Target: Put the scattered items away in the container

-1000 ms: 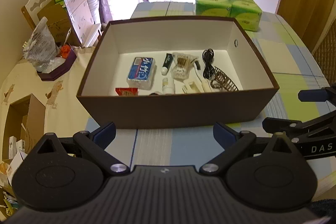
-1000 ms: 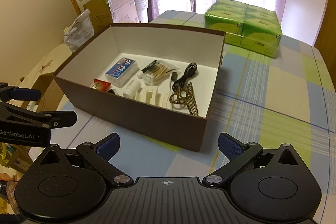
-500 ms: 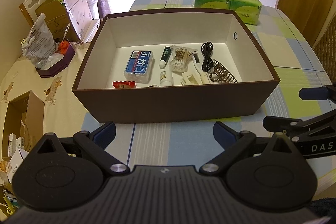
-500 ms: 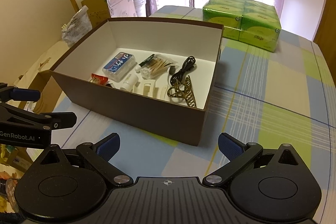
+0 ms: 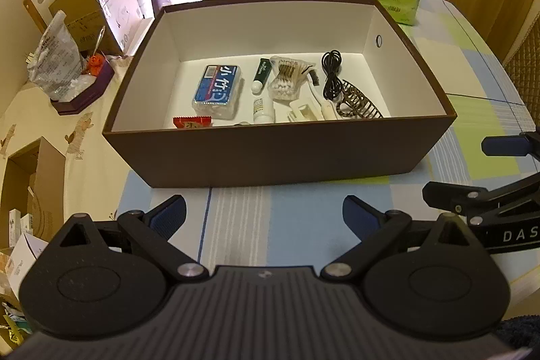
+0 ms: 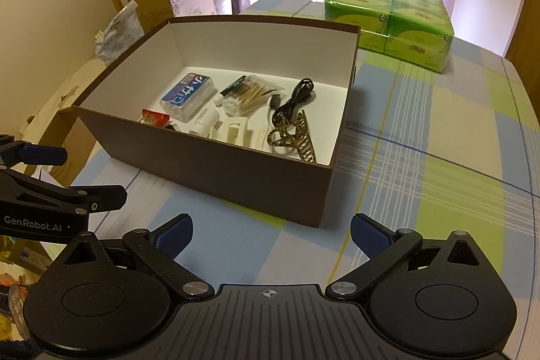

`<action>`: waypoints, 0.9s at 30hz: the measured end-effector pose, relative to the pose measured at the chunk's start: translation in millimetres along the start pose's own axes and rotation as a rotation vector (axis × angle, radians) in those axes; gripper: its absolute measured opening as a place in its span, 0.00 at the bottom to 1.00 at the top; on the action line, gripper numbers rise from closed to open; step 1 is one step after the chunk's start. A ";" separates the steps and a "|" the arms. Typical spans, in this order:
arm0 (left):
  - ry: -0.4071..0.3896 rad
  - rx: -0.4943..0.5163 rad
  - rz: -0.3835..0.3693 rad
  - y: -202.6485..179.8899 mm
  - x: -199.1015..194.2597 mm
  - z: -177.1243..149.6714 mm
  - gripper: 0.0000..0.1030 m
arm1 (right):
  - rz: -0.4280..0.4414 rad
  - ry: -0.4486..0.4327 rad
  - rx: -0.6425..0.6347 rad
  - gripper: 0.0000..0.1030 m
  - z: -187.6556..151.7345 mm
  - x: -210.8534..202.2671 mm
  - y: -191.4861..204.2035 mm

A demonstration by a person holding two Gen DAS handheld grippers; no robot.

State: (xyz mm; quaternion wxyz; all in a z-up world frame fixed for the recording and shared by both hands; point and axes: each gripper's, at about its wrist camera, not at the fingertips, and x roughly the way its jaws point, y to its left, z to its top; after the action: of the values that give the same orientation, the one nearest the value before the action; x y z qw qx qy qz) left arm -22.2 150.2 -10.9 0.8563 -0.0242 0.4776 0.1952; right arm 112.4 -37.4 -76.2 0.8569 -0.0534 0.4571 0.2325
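Two grippers: left gripper (image 5: 264, 214) and right gripper (image 6: 271, 231), fingers spread wide, holding nothing
Brown cardboard box with white inside (image 5: 280, 154): on checked tablecloth (image 6: 422, 177), just ahead of both
Box contents: blue-labelled clear plastic case (image 5: 217, 90), bag of cotton swabs (image 5: 287, 80), black coiled cable (image 5: 330, 75), tortoiseshell hair claw (image 5: 357, 103)
Green tissue packs (image 6: 388, 19): behind box

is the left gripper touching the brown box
Apart. In the left wrist view a strip of bare tablecloth lies between the open left gripper and the brown box.
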 end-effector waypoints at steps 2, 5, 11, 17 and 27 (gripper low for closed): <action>0.008 -0.001 -0.001 0.2 2.9 0.5 0.95 | -0.002 0.005 0.001 1.00 0.9 1.9 0.3; 0.017 -0.003 -0.002 0.9 7.0 1.8 0.95 | -0.004 0.012 0.003 1.00 2.0 4.2 0.3; 0.032 -0.009 0.000 4.5 14.7 6.6 0.95 | -0.009 0.025 0.003 1.00 5.4 10.5 1.0; 0.040 -0.004 0.000 7.9 21.6 11.9 0.95 | -0.011 0.040 0.003 1.00 8.5 17.0 3.1; 0.033 0.010 0.005 11.0 27.2 19.0 0.95 | -0.022 0.040 0.008 1.00 13.3 22.1 5.1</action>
State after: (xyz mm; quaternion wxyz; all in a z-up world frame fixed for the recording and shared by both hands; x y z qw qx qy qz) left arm 2.0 173.1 -21.5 0.8478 -0.0221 0.4929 0.1946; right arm 130.7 -21.1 -85.7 0.8503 -0.0595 0.4743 0.2202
